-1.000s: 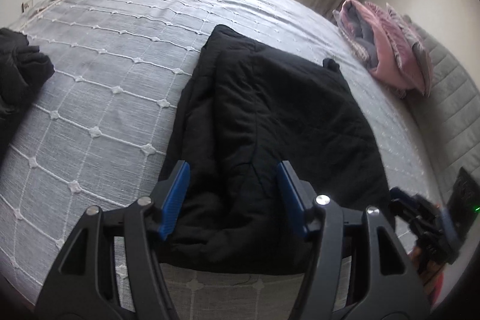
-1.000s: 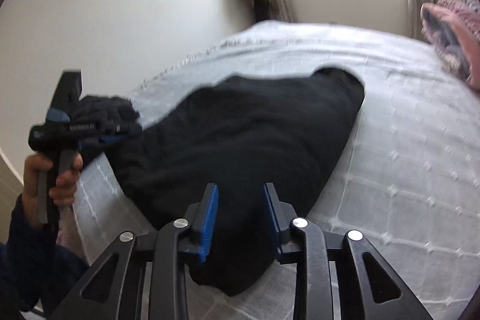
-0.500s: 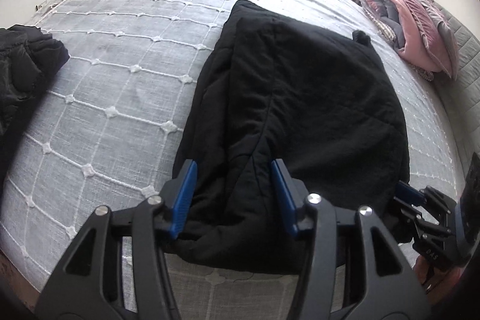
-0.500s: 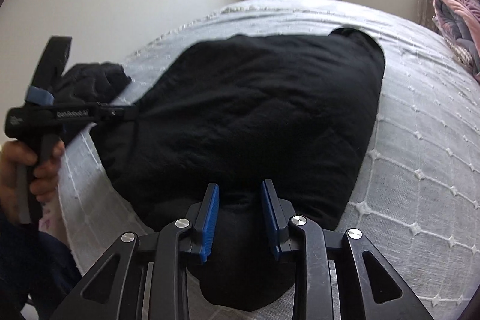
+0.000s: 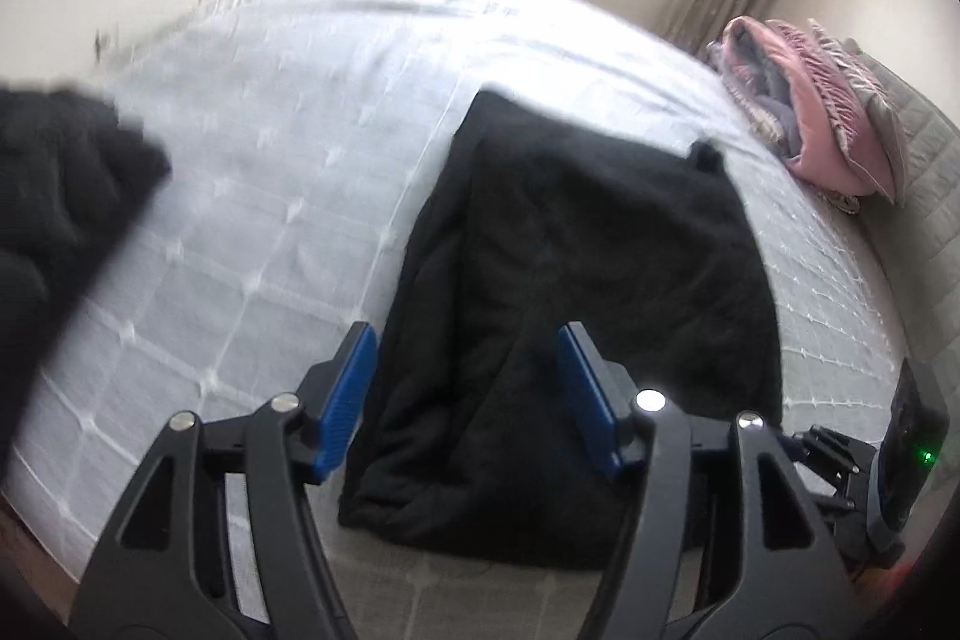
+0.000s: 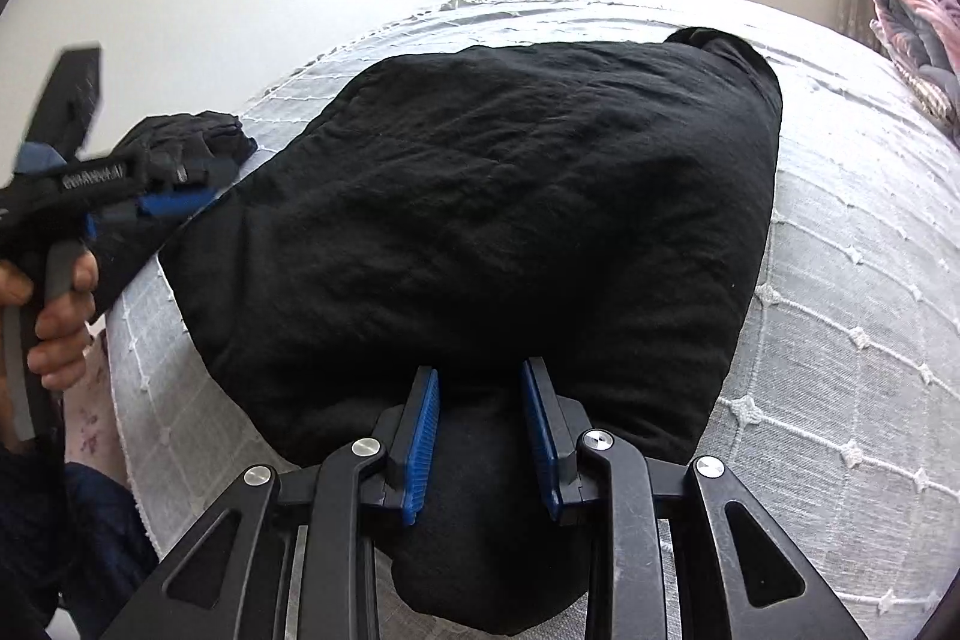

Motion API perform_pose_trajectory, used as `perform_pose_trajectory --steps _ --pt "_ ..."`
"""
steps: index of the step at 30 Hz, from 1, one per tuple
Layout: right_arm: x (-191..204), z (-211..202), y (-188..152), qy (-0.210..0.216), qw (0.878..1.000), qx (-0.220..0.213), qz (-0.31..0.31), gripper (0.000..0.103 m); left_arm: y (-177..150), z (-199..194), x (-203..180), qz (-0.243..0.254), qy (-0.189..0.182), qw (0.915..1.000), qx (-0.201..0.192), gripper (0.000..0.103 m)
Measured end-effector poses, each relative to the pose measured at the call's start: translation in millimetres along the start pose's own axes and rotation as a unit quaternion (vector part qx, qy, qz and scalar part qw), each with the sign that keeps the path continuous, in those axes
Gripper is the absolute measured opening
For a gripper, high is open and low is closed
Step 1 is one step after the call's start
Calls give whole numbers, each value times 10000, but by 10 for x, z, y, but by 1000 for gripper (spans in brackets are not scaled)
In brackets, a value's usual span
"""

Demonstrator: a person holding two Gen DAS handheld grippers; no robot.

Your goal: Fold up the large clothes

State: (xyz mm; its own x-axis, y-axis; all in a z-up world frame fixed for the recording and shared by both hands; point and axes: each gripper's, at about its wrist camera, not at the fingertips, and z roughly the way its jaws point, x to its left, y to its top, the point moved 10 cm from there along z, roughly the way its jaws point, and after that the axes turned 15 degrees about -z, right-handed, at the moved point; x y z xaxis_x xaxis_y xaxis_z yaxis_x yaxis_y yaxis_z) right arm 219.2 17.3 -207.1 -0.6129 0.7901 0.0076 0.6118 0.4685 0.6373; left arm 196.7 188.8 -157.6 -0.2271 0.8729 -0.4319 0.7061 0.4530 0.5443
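A large black padded garment [image 5: 576, 268] lies folded lengthwise on the grey quilted bed [image 5: 258, 196]; it also shows in the right wrist view [image 6: 510, 220]. My left gripper [image 5: 465, 376] is open, hovering above the garment's near left corner. My right gripper [image 6: 480, 412] is open, its blue pads on either side of a black fold at the garment's near edge, not clamped. The left gripper also shows in the right wrist view [image 6: 150, 196], held in a hand at the left.
A second black garment [image 5: 54, 196] lies bunched at the bed's left edge. Pink and grey pillows [image 5: 810, 100] sit at the back right by the headboard. A window and curtains are behind the bed. The bed's near edge is close below both grippers.
The left gripper has lifted and tilted up from the garment's corner, with motion blur. The right gripper has moved closer and lower over the garment's near edge.
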Motion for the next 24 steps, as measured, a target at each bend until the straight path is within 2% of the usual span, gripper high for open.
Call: perform_pose_trajectory --steps 3,5,9,11,14,17,21,24 --pt "16 -16 15 -112 9999 21 -71 29 -5 -22 -318 103 -354 9993 -24 64" --pt "10 -38 22 -95 9999 -28 -51 30 -22 56 -435 104 -358 9993 38 64" --pt "-49 -202 65 82 9991 -358 190 31 -49 338 -523 -37 -79 9999 142 64" --pt "-86 -369 122 126 9980 -576 204 31 -110 522 -474 -275 85 9988 402 64" --pt "-292 -595 153 -16 9945 -922 505 32 -137 677 -330 -606 311 9962 536 64" --pt "-424 -525 46 61 9943 -694 805 32 -114 719 -155 -802 504 9939 567 64" --pt "-364 -332 -39 -187 9980 -258 546 33 -29 584 -112 -1111 168 9918 603 64" --pt "-343 -143 -69 -123 9975 -47 689 33 162 309 -262 -914 45 9958 93 64"
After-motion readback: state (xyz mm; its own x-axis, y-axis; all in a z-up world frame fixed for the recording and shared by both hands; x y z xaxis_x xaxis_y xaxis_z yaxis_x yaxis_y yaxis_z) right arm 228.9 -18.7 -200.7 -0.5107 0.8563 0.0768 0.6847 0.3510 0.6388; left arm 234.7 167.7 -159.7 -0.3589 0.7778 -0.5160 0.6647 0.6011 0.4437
